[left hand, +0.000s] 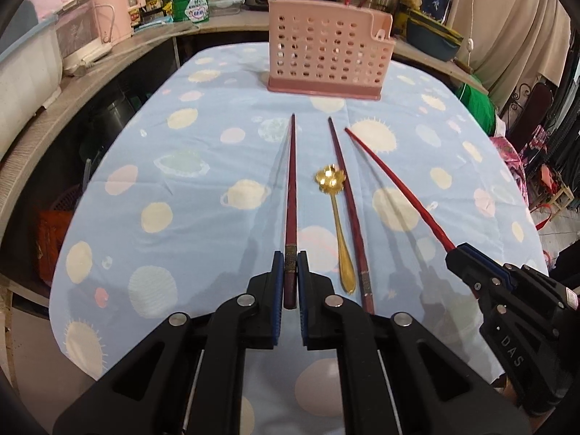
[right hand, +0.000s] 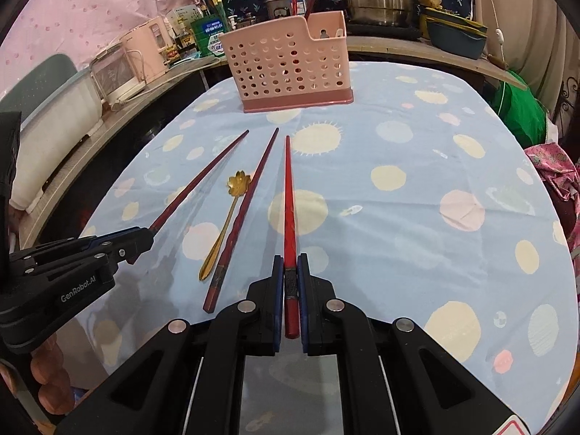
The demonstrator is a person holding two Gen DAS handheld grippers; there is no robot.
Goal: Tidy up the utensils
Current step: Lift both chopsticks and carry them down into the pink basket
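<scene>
Fingers of a hand (right hand: 47,380) visible only in right wrist view, pink holder (right hand: 290,61) with chopsticks and spoons inside, left gripper (left hand: 290,264) clamping dark chopstick (left hand: 291,181), right gripper (right hand: 290,268) clamping red chopstick (right hand: 288,199)

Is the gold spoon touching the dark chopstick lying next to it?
Cannot tell. In the left wrist view the gold spoon and dark chopstick lie very close, but neither view shows contact or a gap plainly.
</scene>
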